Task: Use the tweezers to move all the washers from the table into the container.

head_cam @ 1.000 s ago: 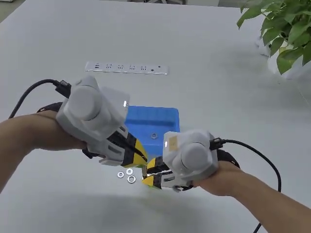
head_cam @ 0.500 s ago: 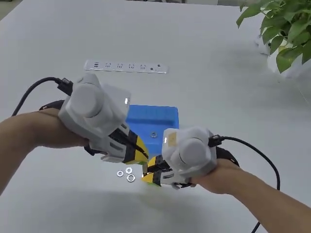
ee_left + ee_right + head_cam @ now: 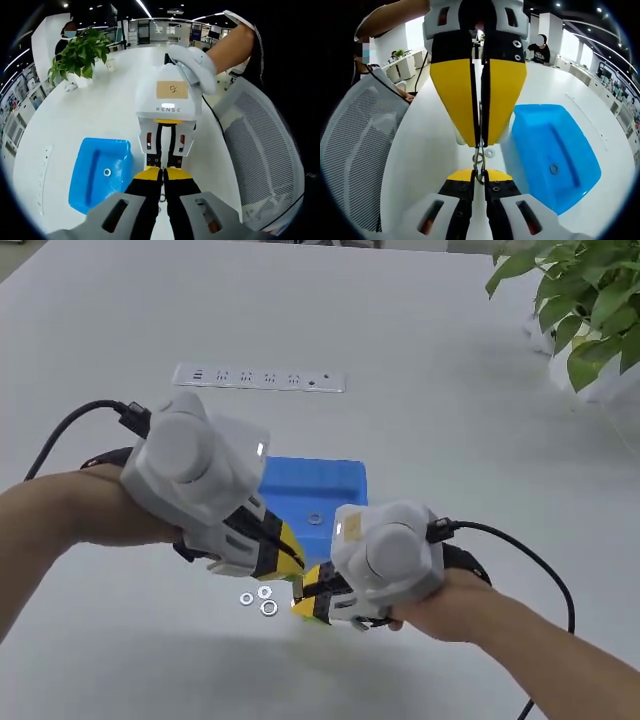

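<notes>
Closest to the person, two white plastic grippers are meeting nose to nose low over the pale, smooth table, each with black jaws ending in flat yellow pads. The right gripper is clenching its jaws on one end of the thin metal tweezers. The left gripper is pinching its yellow pads together on the other end, so the tweezers are spanning the short gap between the two.

Just beside the jaw tips, three small flat metal washers are lying in a tight cluster on the bare tabletop, apart from the container. Just beyond them, the blue plastic container, a shallow rectangular tray with rounded corners, is sitting flat on the table. A single ring-shaped washer in the container is lying on its floor.

Farther back, a long white power strip is lying across the table. A leafy green plant is standing at the far right edge.
</notes>
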A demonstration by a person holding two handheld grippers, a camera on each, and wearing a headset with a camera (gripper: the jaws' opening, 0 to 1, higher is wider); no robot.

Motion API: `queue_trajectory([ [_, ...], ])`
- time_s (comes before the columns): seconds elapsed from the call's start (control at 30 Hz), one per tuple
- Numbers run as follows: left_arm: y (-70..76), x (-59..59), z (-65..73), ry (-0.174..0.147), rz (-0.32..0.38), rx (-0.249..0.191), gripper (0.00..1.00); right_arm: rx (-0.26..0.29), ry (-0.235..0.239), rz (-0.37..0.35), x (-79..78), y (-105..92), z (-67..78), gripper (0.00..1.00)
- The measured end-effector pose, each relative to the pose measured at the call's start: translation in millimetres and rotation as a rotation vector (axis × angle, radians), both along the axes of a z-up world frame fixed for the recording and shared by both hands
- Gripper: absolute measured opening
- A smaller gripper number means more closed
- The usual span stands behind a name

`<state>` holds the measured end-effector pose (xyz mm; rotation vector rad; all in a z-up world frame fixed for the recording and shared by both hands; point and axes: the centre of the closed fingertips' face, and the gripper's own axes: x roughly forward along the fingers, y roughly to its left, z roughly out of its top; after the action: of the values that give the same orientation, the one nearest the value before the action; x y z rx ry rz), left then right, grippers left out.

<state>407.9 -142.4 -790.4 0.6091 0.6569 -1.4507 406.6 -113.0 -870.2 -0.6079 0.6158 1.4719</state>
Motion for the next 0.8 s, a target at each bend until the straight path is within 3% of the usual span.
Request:
queue_trajectory([
  [0.33, 0.1, -1.7, 4.2, -0.002, 0.003, -0.003, 0.06, 0.001, -0.006, 0.004, -2.0, 0.2, 4.2, 0.09],
  [0.8, 0.6, -3.5, 23.6, -0.023, 0.006, -0.012, 0.06, -0.002, -0.036, 0.015, -2.0, -0.3, 23.4, 0.09],
])
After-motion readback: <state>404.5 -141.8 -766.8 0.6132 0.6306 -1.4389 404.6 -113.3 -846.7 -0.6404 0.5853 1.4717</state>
